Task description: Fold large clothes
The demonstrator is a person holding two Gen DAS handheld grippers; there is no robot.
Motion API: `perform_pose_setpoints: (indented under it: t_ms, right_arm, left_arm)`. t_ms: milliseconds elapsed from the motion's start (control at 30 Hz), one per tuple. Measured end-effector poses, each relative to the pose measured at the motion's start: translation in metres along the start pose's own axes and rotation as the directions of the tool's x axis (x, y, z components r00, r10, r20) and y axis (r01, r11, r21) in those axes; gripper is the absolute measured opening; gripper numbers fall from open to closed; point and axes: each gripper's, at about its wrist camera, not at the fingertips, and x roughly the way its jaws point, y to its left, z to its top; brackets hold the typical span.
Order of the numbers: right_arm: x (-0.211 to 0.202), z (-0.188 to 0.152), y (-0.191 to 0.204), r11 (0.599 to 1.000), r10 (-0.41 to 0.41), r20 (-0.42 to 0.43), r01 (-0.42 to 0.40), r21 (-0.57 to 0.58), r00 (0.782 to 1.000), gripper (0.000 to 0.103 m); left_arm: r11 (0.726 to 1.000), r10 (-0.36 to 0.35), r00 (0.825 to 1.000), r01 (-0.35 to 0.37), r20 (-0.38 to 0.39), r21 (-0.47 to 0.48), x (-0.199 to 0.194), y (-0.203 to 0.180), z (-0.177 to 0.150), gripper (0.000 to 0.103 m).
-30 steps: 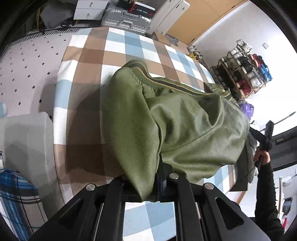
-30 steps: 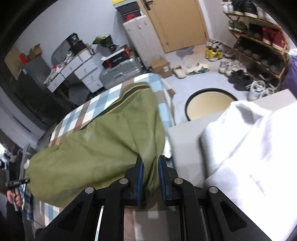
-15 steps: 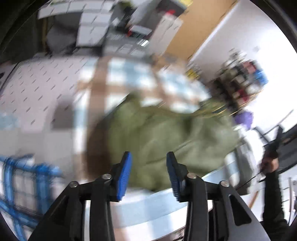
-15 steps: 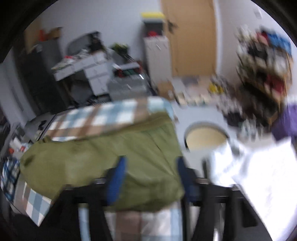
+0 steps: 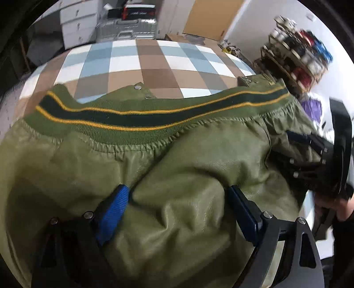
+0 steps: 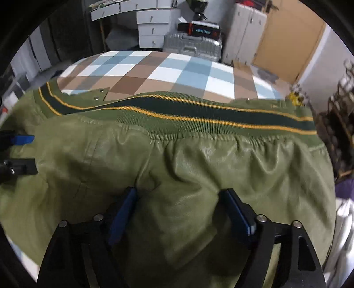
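Note:
A folded olive green jacket (image 5: pixel 177 159) with a dark, yellow-striped ribbed hem (image 5: pixel 154 115) lies on the checked bed cover (image 5: pixel 150 64). It fills the right wrist view too (image 6: pixel 188 164). My left gripper (image 5: pixel 177 206) is open, its fingers pressed down on the jacket with a bulge of fabric between them. My right gripper (image 6: pixel 177 206) is open too, resting on the jacket the same way. The right gripper shows at the right edge of the left wrist view (image 5: pixel 309 155). The left gripper's tips show at the left edge of the right wrist view (image 6: pixel 22 152).
A silver suitcase (image 6: pixel 192 45) and white drawers (image 6: pixel 152 24) stand past the bed's far end. A shoe rack (image 5: pixel 296 55) stands at the right. A wooden door (image 5: pixel 212 17) is at the back.
Both grippers let go of the jacket, opened wide and came down onto its top. The jacket now lies folded flat with the striped hem facing away.

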Motion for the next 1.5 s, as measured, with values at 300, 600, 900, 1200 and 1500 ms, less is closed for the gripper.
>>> perform_pose_setpoints:
  t_ms: [300,600,900,1200,1500]
  right_arm:
    - [-0.075,0.009,-0.038,0.992,0.092,0.144,-0.104,0.076,0.985,0.076]
    - [0.004,-0.009,-0.085,0.978,0.021,-0.051,-0.01,0.208,0.998,0.079]
    - [-0.078,-0.002,-0.044,0.965,0.169,0.138,-0.193,0.179,0.976,0.063]
    - [-0.011,-0.012,0.077,0.993,-0.057,0.018,0.058,-0.101,0.998,0.074]
    - [-0.072,0.002,0.045,0.999,0.001,0.099,-0.005,0.042,0.995,0.074]
  left_arm:
    - [0.992,-0.071,0.988,0.084,0.135,-0.09,-0.058,0.008,-0.005,0.085]
    - [0.984,0.178,0.979,-0.179,0.097,-0.001,-0.012,0.023,-0.013,0.088]
    - [0.992,-0.088,0.978,0.104,0.19,-0.073,-0.07,-0.012,-0.028,0.083]
    - [0.997,0.066,0.988,-0.061,0.136,-0.043,-0.012,-0.007,-0.048,0.088]
    - [0.998,0.056,0.98,-0.05,0.193,-0.032,-0.014,-0.007,-0.05,0.089]
